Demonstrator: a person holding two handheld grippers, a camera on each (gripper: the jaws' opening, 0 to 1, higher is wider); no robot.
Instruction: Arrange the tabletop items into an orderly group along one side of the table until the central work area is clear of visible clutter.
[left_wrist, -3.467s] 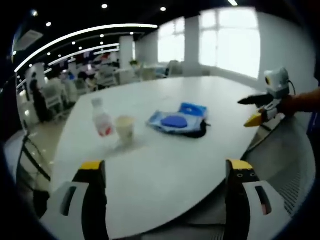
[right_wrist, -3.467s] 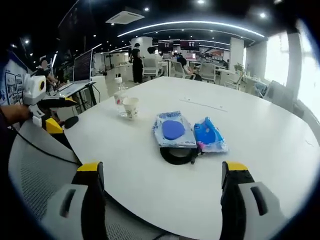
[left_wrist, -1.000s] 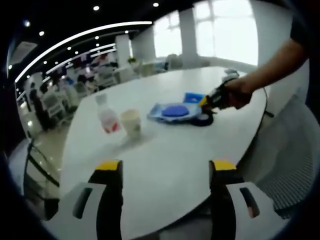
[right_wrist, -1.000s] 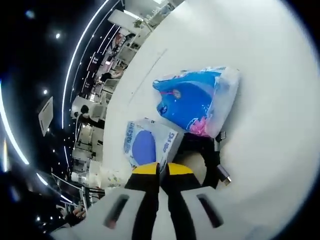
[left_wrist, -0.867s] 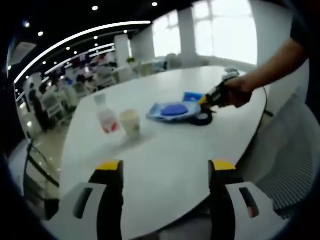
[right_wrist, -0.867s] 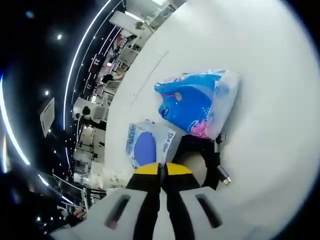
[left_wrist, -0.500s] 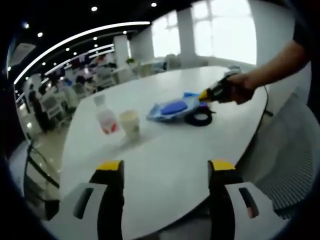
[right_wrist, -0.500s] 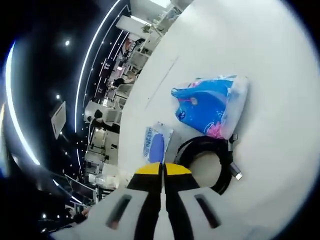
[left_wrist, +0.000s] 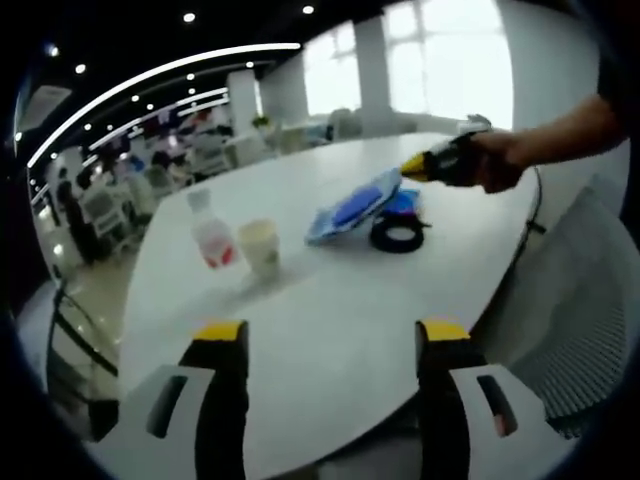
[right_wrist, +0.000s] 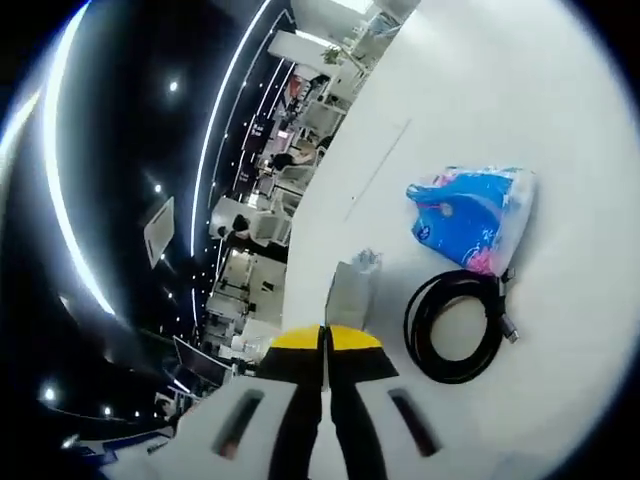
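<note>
My right gripper is clamped on the wipes pack, tilted above the table beside the coiled cable; my left gripper hangs with jaws apart.

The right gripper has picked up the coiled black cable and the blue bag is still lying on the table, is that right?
Not quite. The right gripper is shut on the flat wipes packet, lifted at a tilt, as the left gripper view shows. The coiled black cable lies on the table beside the blue bag, which is indeed on the table.
</note>
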